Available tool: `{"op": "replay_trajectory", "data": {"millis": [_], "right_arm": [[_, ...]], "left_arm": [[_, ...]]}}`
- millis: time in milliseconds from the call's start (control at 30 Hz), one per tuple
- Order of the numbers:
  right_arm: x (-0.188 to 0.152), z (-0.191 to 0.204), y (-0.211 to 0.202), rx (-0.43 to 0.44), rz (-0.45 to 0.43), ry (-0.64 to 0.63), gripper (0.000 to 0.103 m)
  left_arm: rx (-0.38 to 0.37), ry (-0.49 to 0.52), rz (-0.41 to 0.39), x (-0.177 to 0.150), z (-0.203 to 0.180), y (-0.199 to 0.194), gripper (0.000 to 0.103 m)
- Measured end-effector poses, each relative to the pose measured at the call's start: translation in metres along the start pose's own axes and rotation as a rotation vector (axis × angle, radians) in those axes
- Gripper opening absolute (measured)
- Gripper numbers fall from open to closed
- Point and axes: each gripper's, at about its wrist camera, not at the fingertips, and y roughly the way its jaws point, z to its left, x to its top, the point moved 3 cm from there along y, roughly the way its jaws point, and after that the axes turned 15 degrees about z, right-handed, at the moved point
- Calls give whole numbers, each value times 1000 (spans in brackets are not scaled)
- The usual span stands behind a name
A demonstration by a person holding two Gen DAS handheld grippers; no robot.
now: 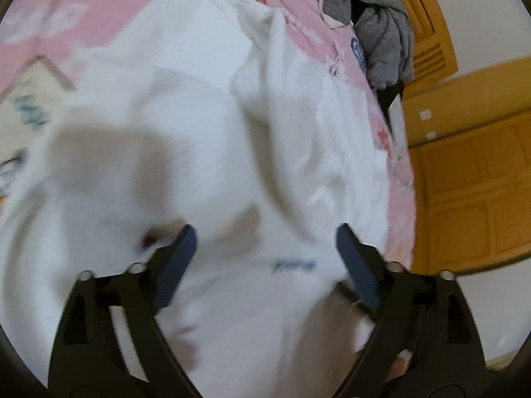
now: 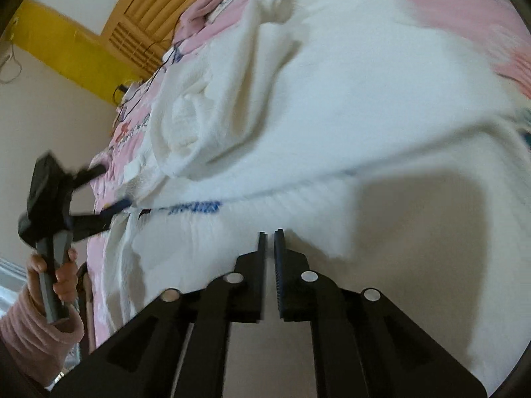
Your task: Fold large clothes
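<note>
Quickly: left hand-held gripper (image 1: 265, 248) spread wide above white garment (image 1: 205, 139) on pink bed (image 1: 49, 16); right hand-held gripper (image 2: 269, 237) nearly together, gripping nothing.

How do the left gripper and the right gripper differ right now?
The left gripper stands wide open over the white garment; the right gripper is nearly closed, with a thin empty gap. The left has blue pads; the right's look dark from its own view. Both point down at the garment on the pink bedspread, and neither holds cloth.
</note>
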Motion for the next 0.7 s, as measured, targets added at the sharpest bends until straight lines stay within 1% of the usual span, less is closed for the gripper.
{"op": "replay_trajectory", "data": {"millis": [67, 100, 133, 233, 300, 367, 433, 500, 567, 600, 633, 667, 700], "right_arm": [[-17, -11, -23, -16, -35, 42, 61], [-27, -17, -37, -25, -68, 54, 66], [-36, -23, -49, -38, -82, 59, 68], [-59, -43, -78, -79, -82, 89, 69], [-80, -60, -100, -104, -85, 124, 72], [-93, -73, -112, -139, -72, 143, 73], [-113, -82, -120, -187, -54, 143, 73], [-133, -87, -125, -241, -54, 126, 74], [-148, -91, -127, -248, -61, 110, 76], [-159, -94, -125, -256, -47, 110, 78], [-166, -98, -123, -254, -27, 113, 79], [-173, -101, -118, -240, 2, 120, 79], [-179, -104, -111, -222, 38, 131, 79]], "left_arm": [[39, 18, 20, -22, 11, -14, 89], [57, 24, 36, -32, 18, -20, 90], [79, 30, 53, -43, 25, -26, 90], [178, 35, 86, -79, 51, -50, 90], [210, 27, 89, -96, 64, -64, 90], [243, 0, 94, -118, 79, -81, 90], [285, -16, 84, -141, 94, -96, 93], [336, 6, 64, -167, 108, -108, 93], [395, 49, 55, -192, 118, -114, 94], [415, 64, 60, -206, 124, -113, 96], [420, 64, 76, -220, 132, -112, 96], [413, 54, 93, -227, 139, -109, 96], [390, 31, 112, -237, 149, -107, 96]]}}
